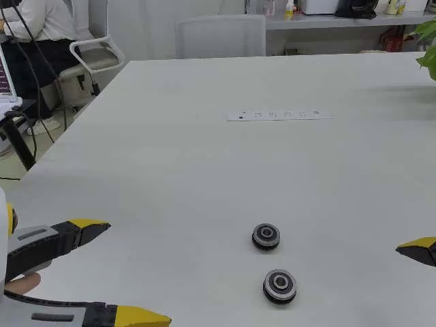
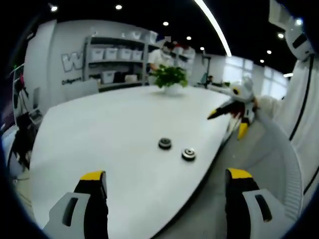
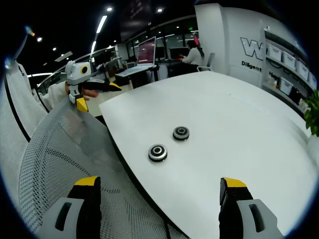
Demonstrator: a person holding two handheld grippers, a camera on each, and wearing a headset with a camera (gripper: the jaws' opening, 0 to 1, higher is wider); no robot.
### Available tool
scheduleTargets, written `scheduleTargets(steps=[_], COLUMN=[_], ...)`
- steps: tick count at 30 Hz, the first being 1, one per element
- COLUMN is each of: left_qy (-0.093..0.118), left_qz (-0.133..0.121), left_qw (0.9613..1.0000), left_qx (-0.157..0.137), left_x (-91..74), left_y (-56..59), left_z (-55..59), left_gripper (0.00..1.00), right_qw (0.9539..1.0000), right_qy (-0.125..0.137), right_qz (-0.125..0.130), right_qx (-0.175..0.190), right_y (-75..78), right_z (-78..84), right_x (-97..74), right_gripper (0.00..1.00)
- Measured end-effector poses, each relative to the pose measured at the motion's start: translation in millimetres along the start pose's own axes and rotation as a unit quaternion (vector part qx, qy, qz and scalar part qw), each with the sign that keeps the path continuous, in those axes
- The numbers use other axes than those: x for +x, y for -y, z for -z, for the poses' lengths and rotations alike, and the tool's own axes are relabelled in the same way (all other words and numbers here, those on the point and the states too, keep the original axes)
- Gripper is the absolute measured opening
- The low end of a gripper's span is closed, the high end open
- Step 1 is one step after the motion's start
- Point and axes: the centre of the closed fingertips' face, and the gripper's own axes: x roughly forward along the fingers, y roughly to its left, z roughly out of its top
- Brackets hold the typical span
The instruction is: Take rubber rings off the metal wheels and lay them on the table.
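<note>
Two metal wheels with black rubber rings lie flat on the white table [image 1: 204, 150], near its front edge. The farther wheel [image 1: 266, 236] [image 2: 165, 144] [image 3: 181, 133] sits just behind the nearer wheel [image 1: 280, 285] [image 2: 188, 154] [image 3: 158, 153]. My left gripper [image 1: 139, 271] [image 2: 166, 175] is open at the lower left, well apart from the wheels, with nothing between its yellow-tipped jaws. The right gripper [image 3: 160, 182] is also open and holds nothing. One of its yellow tips [image 1: 417, 248] shows at the right edge, to the right of the wheels.
A white power strip [image 1: 279, 115] lies mid-table. A white chair [image 1: 219, 35] stands at the far edge and a potted plant [image 1: 428, 48] [image 2: 170, 77] at the far right. A person [image 1: 41, 27] sits at the back left. A mesh chair [image 3: 60, 164] is beside the table's front edge.
</note>
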Motion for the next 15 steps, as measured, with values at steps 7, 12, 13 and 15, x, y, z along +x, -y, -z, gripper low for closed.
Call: scheduleTargets(steps=[7,12,13,15], left_qy=[0.004,0.001,0.001,0.004], left_qz=[-0.001,0.000,0.000,-0.002], left_qw=[1.0000,1.0000,1.0000,1.0000], left_qx=[0.001,0.001,0.001,0.001], left_x=[0.6,0.7,0.7,0.4], left_y=[0.2,1.1,1.0,0.5], left_z=[-2.7,-1.8,-1.8,-2.6], left_gripper=[1.00,1.00,1.00,1.00], right_qw=[1.0000,1.0000,1.0000,1.0000], right_qy=[-0.002,0.002,0.001,0.000], right_qz=[-0.004,-0.003,-0.003,-0.003], right_qx=[-0.001,0.004,0.004,0.003], right_y=[0.2,0.3,0.3,0.0], right_z=[0.1,0.1,0.2,0.6], right_x=[1.8,1.4,1.3,1.4], right_gripper=[0.99,0.99,0.99,0.99])
